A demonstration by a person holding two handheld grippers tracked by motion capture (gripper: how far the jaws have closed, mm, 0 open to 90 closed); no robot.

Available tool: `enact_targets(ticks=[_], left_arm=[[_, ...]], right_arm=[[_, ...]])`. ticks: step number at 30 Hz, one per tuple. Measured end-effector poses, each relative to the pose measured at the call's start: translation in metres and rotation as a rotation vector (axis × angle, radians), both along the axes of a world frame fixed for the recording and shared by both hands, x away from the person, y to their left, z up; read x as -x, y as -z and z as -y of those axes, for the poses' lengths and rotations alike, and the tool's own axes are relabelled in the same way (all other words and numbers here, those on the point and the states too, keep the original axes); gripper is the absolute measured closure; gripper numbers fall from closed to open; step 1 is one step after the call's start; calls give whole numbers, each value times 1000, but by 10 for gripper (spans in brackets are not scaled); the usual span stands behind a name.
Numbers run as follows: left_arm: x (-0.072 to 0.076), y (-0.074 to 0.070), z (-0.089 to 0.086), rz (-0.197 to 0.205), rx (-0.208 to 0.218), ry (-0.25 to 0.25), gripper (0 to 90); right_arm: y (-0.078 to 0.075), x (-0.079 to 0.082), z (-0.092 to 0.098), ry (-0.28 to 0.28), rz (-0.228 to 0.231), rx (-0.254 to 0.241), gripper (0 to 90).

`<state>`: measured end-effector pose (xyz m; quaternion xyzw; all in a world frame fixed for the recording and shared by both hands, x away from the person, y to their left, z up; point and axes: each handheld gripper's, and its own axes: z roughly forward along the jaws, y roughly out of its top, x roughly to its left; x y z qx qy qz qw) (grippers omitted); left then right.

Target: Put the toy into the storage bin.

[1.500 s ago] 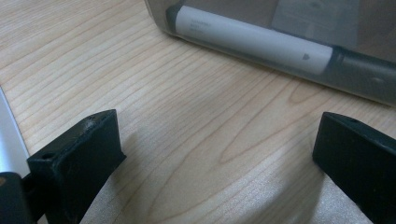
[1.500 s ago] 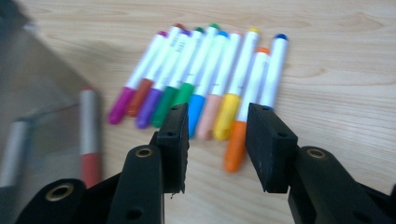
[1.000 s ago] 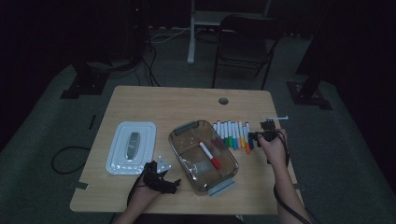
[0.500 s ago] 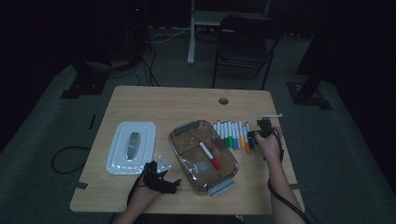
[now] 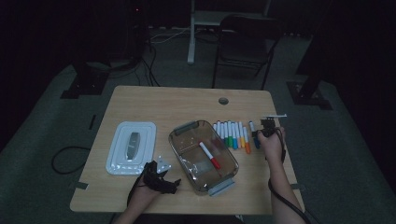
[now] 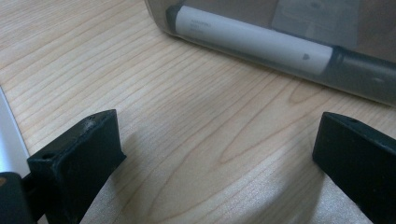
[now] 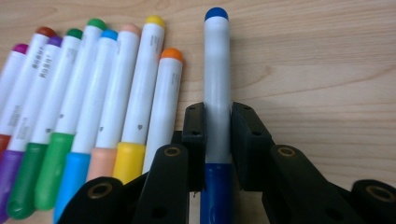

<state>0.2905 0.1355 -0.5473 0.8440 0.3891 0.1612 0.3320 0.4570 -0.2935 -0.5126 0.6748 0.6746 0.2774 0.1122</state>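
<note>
While gripped, blue marker (image 7: 217, 70) adjoins orange marker (image 7: 163, 102).

In the right gripper view we lose the dark blue cap of the white blue-tipped marker (image 7: 217, 84) at the bottom edge, and the black right gripper (image 7: 217, 135) covers part of its barrel. The purple-capped markers (image 7: 11, 140) run off the left edge. In the left gripper view the clear plastic container (image 6: 280, 28) is cut off above and to the right, and the print on the white marker inside (image 6: 252, 42) is too blurred for us to read.
</note>
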Motion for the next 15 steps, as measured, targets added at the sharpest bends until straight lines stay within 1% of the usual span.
enact_targets(ticks=[2, 4, 6, 7, 10, 15], left_arm=[[0, 0, 0, 0, 0, 0, 19], [0, 0, 0, 0, 0, 0, 19], [0, 0, 0, 0, 0, 0, 19], [0, 0, 0, 0, 0, 0, 19], [0, 0, 0, 0, 0, 0, 19], [0, 0, 0, 0, 0, 0, 19]], right_arm=[[-7, 3, 2, 1, 3, -18, 765], [-15, 7, 2, -9, 16, -32, 765], [-23, 11, 1, -33, 27, -54, 765], [-26, 13, 1, -41, 21, -69, 765], [-35, 20, -3, -58, 23, -85, 765], [-56, 34, -15, -98, 70, -105, 765]])
